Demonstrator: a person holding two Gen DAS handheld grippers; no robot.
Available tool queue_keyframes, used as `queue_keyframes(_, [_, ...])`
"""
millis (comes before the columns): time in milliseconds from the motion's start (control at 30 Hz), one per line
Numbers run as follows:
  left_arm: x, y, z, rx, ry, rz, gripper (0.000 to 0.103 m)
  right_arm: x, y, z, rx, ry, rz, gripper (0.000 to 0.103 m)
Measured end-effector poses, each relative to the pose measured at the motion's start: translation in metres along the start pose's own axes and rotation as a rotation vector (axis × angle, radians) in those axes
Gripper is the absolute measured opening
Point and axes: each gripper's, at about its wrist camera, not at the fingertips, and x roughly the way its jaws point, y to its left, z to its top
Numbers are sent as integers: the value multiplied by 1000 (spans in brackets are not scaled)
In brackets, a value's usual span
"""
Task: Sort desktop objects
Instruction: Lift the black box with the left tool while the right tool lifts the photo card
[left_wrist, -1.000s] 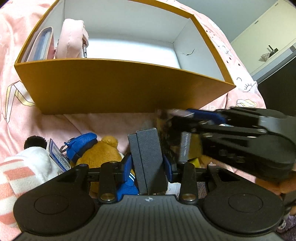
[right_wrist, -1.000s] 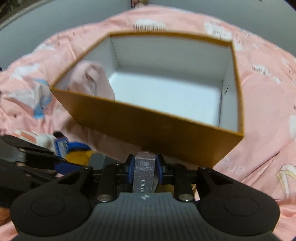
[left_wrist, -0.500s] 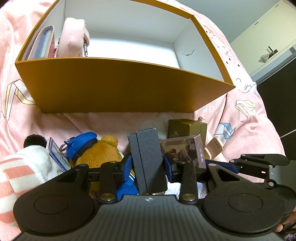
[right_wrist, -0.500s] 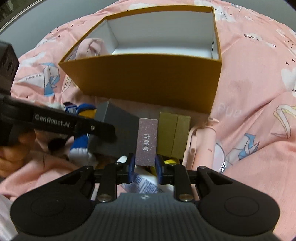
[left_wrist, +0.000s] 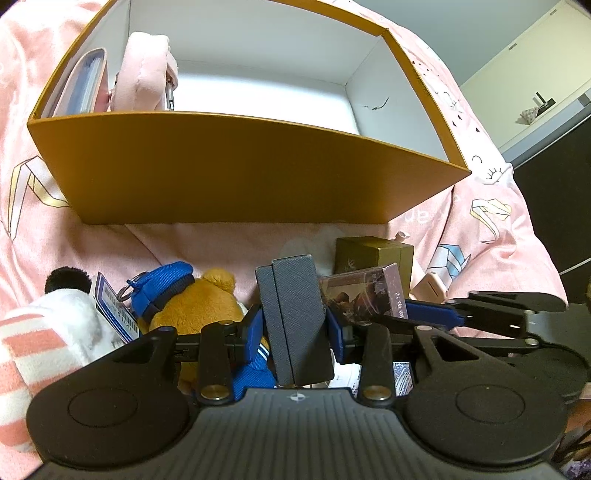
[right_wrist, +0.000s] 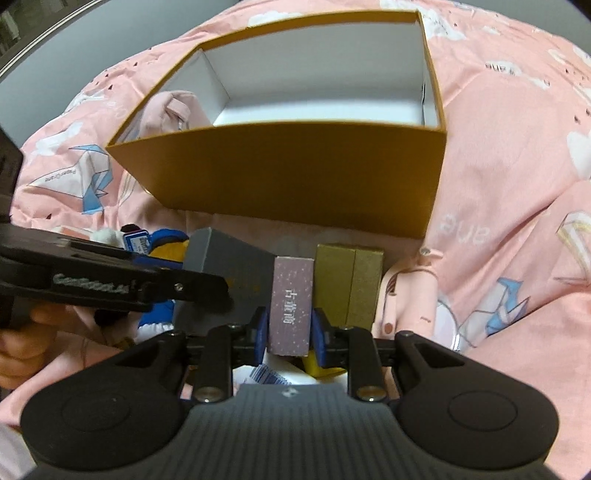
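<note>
My left gripper is shut on a dark grey box and holds it upright over the pile of things. My right gripper is shut on a mauve speckled box, which stands between the grey box and a gold box. In the left wrist view the mauve box shows right beside the grey one. The open orange box stands beyond both grippers, with a pink plush and a flat pink case at its left end.
On the pink bedsheet lie a brown bear plush with a blue cap, a white and pink striped plush, and a pink gadget right of the gold box. A hand holds the left gripper's handle.
The right gripper with the mauve box has swung from in front of the left camera to the lower right, beside the gold box. The left gripper and grey box have stayed put.
</note>
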Motion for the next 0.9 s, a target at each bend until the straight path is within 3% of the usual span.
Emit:
queue_keyframes(167, [-2,-2,0,8,-6,7,42,2,0,2,23,-1,0,25])
queue_keyframes(333, [-16,-14,1,54,-31,29,41,-18,5,6,17,-41,-7,24])
queue_keyframes(433, [-30,-19,3,58,-47,6,41,-34,9,12,2,-78,-8,24])
queue_keyframes(900, [-104,-43,28,125,-255,57,40,-96,35,54,-87,-278,26,24])
